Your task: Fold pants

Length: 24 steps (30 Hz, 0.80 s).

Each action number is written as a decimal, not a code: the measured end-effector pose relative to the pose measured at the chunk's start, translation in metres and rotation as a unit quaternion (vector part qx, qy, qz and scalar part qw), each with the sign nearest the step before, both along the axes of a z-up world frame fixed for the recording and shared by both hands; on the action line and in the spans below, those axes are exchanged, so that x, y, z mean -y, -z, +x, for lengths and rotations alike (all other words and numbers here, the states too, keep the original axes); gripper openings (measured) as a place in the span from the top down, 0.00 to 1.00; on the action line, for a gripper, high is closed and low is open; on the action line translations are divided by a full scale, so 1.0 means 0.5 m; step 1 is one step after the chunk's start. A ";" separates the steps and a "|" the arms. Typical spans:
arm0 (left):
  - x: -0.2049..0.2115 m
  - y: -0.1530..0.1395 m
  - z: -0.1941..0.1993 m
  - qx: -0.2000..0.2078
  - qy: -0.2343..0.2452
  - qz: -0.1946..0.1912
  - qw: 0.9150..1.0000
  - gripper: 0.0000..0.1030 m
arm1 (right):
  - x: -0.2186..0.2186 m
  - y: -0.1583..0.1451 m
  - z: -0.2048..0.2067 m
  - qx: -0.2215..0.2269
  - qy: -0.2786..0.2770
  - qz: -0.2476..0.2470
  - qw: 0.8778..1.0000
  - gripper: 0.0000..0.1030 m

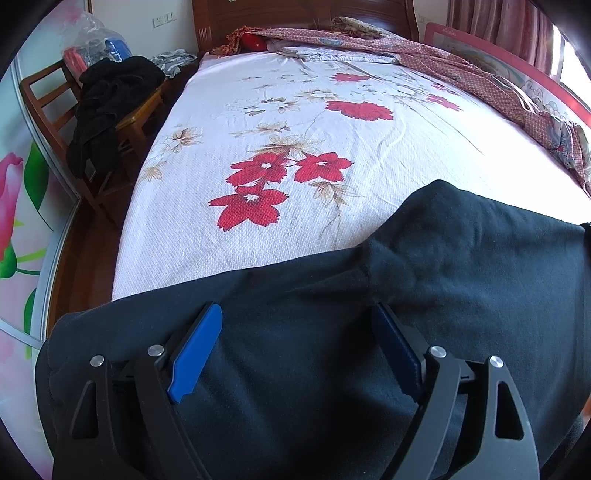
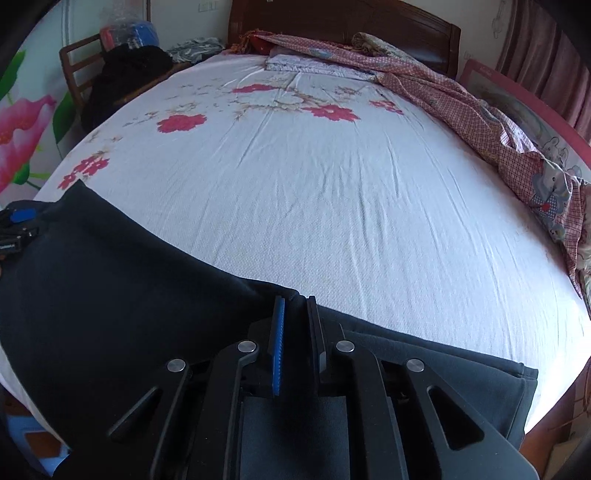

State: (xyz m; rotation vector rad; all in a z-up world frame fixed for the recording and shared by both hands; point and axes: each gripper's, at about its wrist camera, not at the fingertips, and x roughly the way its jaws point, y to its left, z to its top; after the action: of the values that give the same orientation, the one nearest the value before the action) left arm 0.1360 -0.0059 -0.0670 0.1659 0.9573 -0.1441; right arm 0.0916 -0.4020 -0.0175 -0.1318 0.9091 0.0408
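Note:
Dark navy pants (image 1: 406, 295) lie across the near edge of the bed and also show in the right wrist view (image 2: 110, 280). My left gripper (image 1: 295, 317) is open, its blue pads spread wide over the flat fabric near a raised fold. My right gripper (image 2: 295, 306) is shut on a pinched ridge of the pants' far edge. The left gripper (image 2: 18, 225) shows at the far left of the right wrist view, at the pants' other end.
The bed (image 2: 332, 184) has a white sheet with red flowers. A checked quilt (image 2: 480, 122) lies along its right side. A wooden chair (image 1: 107, 122) with black clothes stands left of the bed. The headboard (image 2: 340, 22) is at the back.

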 end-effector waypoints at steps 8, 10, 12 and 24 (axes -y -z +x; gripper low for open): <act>-0.003 -0.001 0.010 -0.008 0.005 -0.001 1.000 0.19 | 0.011 0.076 0.039 -0.016 0.025 0.017 0.999 0.60; -0.005 -0.004 0.009 -0.013 0.016 0.001 1.000 0.19 | 0.051 0.027 -0.008 0.022 0.078 0.077 0.994 0.46; -0.007 -0.015 0.001 -0.007 0.020 0.024 0.999 0.18 | 0.122 -0.010 -0.081 0.056 0.151 0.133 0.978 0.39; 0.031 -0.052 -0.102 0.016 0.077 0.067 0.995 0.09 | 0.512 0.160 -0.424 0.041 0.526 0.324 0.785 0.38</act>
State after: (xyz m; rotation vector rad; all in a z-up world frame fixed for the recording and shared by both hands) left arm 0.0851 -0.0212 -0.0409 0.3659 0.9218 -0.2192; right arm -0.1203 -0.6579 -0.0976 1.0269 0.7317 -0.6900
